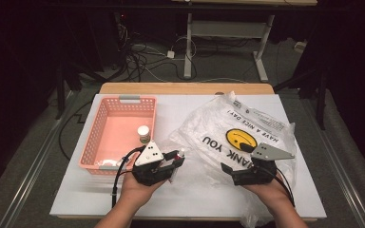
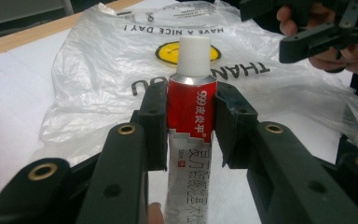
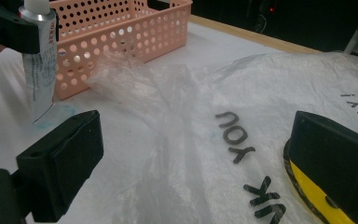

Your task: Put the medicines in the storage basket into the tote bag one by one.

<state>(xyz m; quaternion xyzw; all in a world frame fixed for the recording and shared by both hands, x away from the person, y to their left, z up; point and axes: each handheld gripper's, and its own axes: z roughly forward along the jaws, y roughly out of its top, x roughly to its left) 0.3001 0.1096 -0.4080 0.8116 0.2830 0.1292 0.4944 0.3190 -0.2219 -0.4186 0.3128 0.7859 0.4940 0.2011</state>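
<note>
My left gripper (image 1: 177,160) is shut on a tube of ointment (image 2: 189,105), red and silver with a white cap. The tube (image 1: 180,153) hangs just above the white table beside the basket's near right corner, cap pointing at the bag. A clear plastic bag (image 1: 240,126) printed "THANK YOU" with a yellow smiley lies crumpled on the right half of the table. My right gripper (image 3: 196,158) hovers over the bag (image 3: 242,93) with its jaws wide open and nothing between them. In the left gripper view the right gripper (image 2: 317,37) shows at the top right.
A pink perforated basket (image 1: 105,118) stands at the left and holds a small white-capped bottle (image 1: 143,134). The basket (image 3: 121,32) is close behind the tube (image 3: 39,60). Bare white tabletop (image 1: 195,194) runs along the near edge. Cables and desk legs lie beyond the far edge.
</note>
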